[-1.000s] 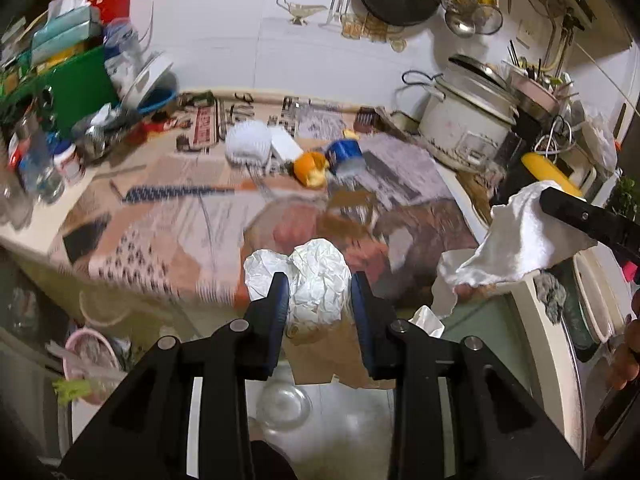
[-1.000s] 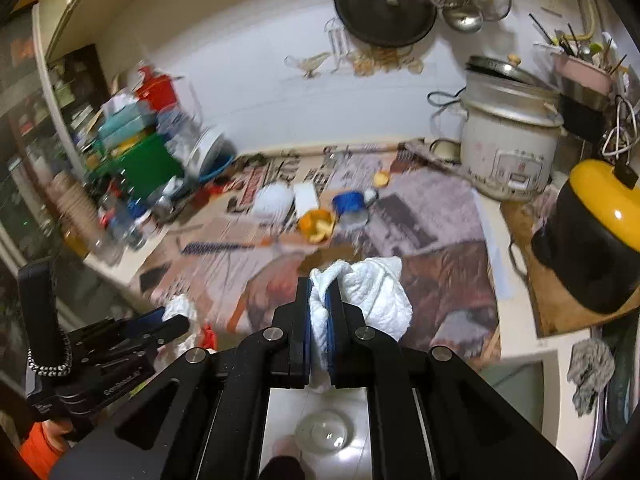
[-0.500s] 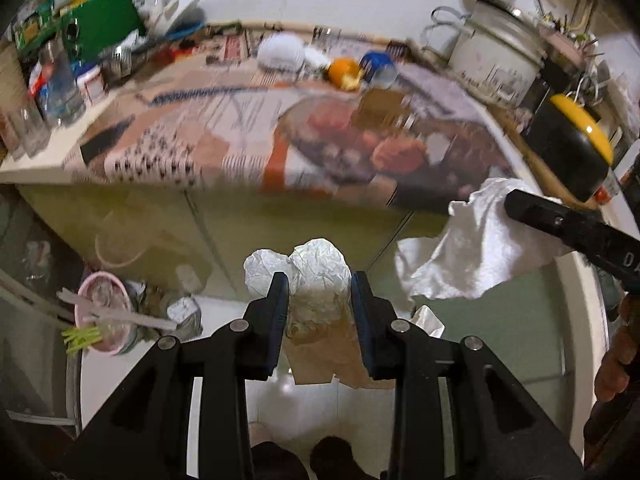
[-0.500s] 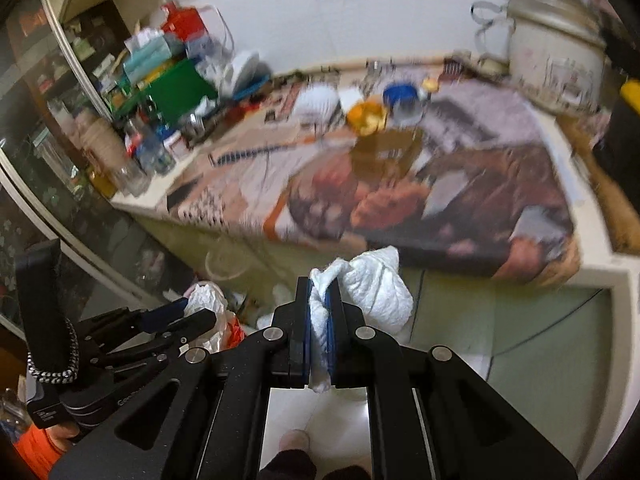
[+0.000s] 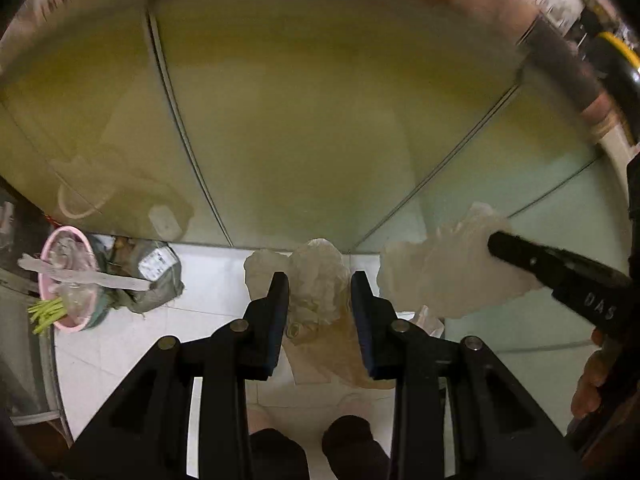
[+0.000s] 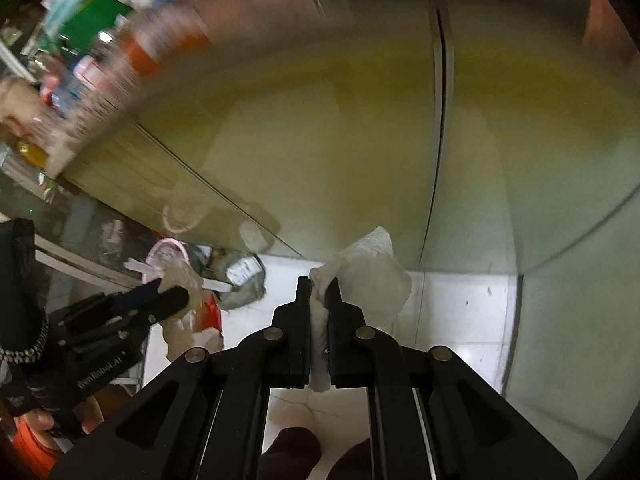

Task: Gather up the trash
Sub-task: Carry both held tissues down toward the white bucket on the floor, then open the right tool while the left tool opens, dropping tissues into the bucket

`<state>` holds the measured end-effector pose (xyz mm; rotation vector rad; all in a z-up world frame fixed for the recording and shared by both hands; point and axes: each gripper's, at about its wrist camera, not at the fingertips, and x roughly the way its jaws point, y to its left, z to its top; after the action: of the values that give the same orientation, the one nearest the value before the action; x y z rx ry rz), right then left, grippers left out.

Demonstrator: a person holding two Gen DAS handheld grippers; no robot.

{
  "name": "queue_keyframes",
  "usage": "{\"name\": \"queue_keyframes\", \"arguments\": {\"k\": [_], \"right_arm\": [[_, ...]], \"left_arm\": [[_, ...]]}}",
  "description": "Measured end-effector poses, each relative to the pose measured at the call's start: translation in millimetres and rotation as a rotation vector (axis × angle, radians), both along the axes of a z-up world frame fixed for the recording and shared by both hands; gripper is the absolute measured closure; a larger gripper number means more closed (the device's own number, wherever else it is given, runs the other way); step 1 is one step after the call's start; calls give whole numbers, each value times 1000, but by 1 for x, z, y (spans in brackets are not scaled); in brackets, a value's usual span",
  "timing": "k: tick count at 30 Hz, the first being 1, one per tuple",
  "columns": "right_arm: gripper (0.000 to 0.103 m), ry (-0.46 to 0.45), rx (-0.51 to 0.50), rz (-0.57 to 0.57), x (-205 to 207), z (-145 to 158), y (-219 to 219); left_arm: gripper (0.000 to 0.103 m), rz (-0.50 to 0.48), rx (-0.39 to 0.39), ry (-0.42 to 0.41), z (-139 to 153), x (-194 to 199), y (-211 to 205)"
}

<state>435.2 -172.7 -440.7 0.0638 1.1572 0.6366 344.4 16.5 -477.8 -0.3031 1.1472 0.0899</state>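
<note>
Yellow-green cabinet doors fill the upper and middle of the left wrist view, split by dark seams. Below them a white tiled floor is seen. At the left edge a pink basin is set on the floor, with green stalks at its lower rim and a white strip laid across it. Just to its right a grey bag with a printed label is seen. In the upper left of the right wrist view, blurred countertop clutter is visible.
</note>
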Motion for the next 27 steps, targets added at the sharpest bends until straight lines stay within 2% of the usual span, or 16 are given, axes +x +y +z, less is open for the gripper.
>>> {"name": "queue_keyframes", "arguments": {"k": [5, 13, 19, 23, 25, 27], "right_arm": [[97, 72, -28, 2, 3, -104, 9], [97, 130, -34, 48, 12, -222, 30], [97, 119, -29, 85, 15, -271, 44], [97, 109, -30, 95, 20, -293, 42], [94, 118, -37, 102, 23, -303, 40], [91, 125, -51, 106, 24, -310, 41]], "left_arm": [[72, -30, 3, 15, -90, 9, 6], [72, -49, -62, 60, -232, 19, 15], [71, -126, -68, 89, -312, 32, 7], [69, -189, -54, 112, -350, 42, 3], [67, -213, -43, 122, -362, 46, -2], [61, -233, -44, 136, -374, 49, -6]]}}
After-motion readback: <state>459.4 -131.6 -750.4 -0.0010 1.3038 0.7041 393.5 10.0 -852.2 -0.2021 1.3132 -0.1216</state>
